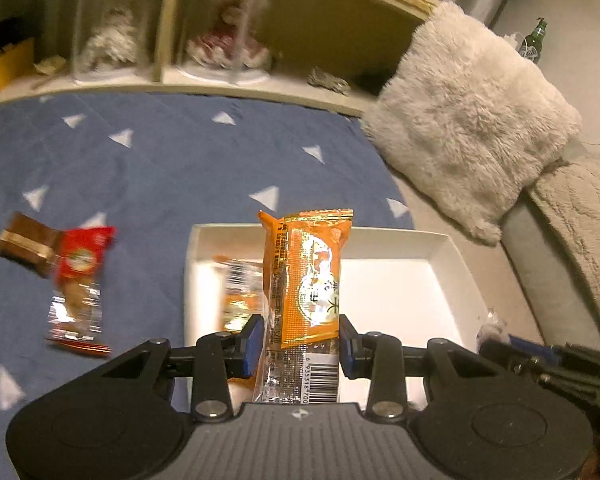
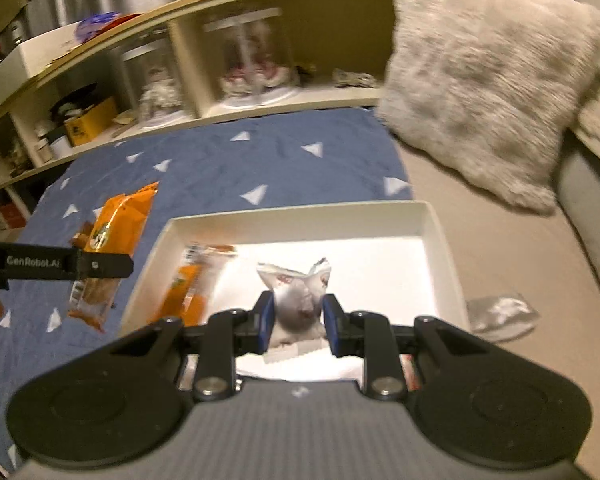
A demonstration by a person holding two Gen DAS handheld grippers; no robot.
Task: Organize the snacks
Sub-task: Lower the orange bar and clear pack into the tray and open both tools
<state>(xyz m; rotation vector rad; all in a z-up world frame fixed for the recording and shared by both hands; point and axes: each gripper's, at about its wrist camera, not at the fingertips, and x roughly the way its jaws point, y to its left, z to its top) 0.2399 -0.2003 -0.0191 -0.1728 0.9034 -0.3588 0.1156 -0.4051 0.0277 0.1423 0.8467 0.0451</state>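
My left gripper (image 1: 300,344) is shut on an orange snack packet (image 1: 306,276) and holds it upright over the near left part of a white tray (image 1: 452,252). The same packet shows at the left of the right wrist view (image 2: 116,236). A second orange packet (image 1: 236,300) lies in the tray's left side (image 2: 192,284). My right gripper (image 2: 296,320) is shut on a silver-white snack packet (image 2: 300,296) over the white tray (image 2: 432,224). A red packet (image 1: 80,280) and a brown packet (image 1: 22,246) lie on the blue blanket (image 1: 160,160).
A fluffy cream pillow (image 1: 468,112) leans at the right behind the tray. A wooden shelf (image 1: 260,80) with jars runs along the back. A silver wrapper (image 2: 500,316) lies on the beige surface right of the tray. A green bottle (image 1: 534,42) stands far right.
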